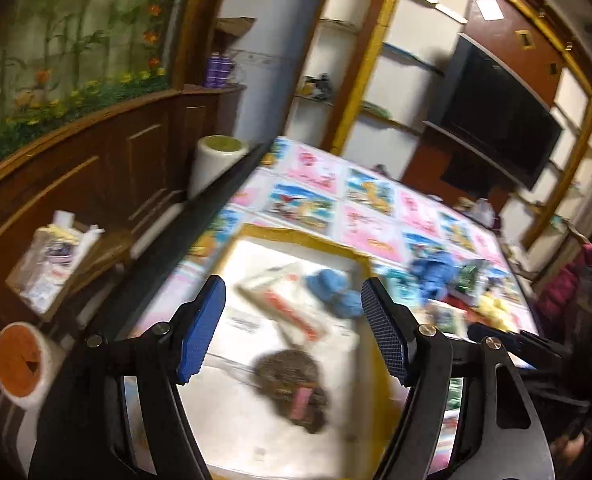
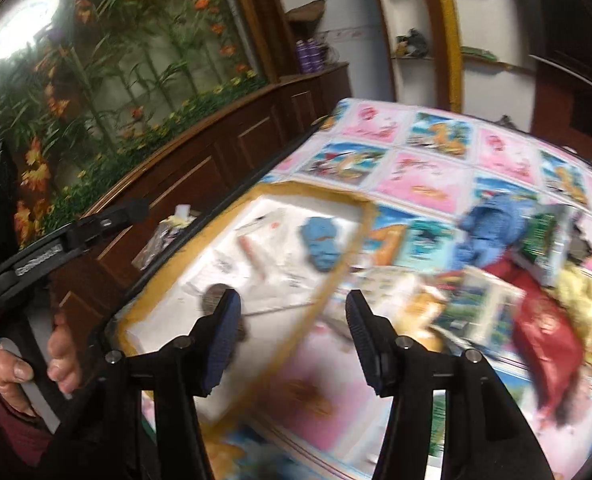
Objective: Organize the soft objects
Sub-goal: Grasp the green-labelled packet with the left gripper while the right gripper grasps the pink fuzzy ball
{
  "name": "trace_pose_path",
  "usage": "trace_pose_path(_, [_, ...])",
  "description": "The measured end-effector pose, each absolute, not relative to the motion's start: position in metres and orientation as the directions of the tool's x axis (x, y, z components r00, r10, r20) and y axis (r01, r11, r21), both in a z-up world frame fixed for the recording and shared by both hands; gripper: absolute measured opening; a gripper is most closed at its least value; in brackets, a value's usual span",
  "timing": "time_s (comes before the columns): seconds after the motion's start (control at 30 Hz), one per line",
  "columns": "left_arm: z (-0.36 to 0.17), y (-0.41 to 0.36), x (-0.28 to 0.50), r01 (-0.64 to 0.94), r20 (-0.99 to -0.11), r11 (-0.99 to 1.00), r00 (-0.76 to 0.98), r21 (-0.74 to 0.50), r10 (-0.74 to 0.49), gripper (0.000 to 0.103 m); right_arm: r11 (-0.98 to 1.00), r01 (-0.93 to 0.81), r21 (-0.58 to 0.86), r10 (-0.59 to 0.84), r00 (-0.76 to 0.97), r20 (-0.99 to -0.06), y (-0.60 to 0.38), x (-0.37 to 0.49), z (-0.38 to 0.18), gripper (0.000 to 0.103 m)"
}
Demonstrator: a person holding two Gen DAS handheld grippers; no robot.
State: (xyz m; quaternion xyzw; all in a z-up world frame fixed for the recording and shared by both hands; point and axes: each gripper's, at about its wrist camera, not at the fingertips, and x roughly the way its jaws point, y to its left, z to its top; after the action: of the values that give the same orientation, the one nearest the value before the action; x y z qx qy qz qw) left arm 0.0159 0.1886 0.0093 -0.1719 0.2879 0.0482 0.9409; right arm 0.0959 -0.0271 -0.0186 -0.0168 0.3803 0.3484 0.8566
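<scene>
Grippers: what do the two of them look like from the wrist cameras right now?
The left gripper and right gripper match: black angular frames with silver pivot bolts and blue ribbed finger pads. In the right wrist view, a hand shows beside a maroon sleeve.

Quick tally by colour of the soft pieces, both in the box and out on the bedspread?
Blue: 2, one in the box, one on the bedspread
Brown: 1, in the box
Red: 1, on the bedspread
Yellow: 1, on the bedspread
Total: 5; blur may hide others in the pile, where printed packets also lie.
</scene>
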Motion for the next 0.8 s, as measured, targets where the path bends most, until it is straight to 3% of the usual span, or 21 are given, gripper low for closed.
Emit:
trace_pose_path(0.13, [-0.001, 0.153, 0.026, -0.011, -0.574, 0.881, 0.762, -0.473, -0.299, 0.071, 0.846, -0.471, 0.251, 0.503, 0.547, -0.669, -0.093, 0.113, -0.023, 0.058])
trace_pose_path(0.23, [-0.018, 0.121, 0.037, 0.044, -0.605, 0.849, 0.682, -0.526, -0.41, 0.071, 0.884, -0.372, 0.283, 0.457, 0.561, -0.691, -0.134, 0.127, -0.035, 0.058])
trace_pose_path(0.6, [-0.083, 0.005, 0.069, 0.124, -0.806, 0.927, 0.462, -0.354, -0.37, 0.071, 0.929, -0.233, 0.289, 0.371, 0.574, -0.73, -0.216, 0.142, -0.069, 0.058])
trace_pose_path(0.8, [-0.108, -0.014, 0.088, 0.1, -0.843, 0.959, 0.459, -0.266, -0.281, 0.071, 0.946, -0.239, 0.221, 0.322, 0.588, -0.742, -0.23, 0.156, -0.075, 0.058])
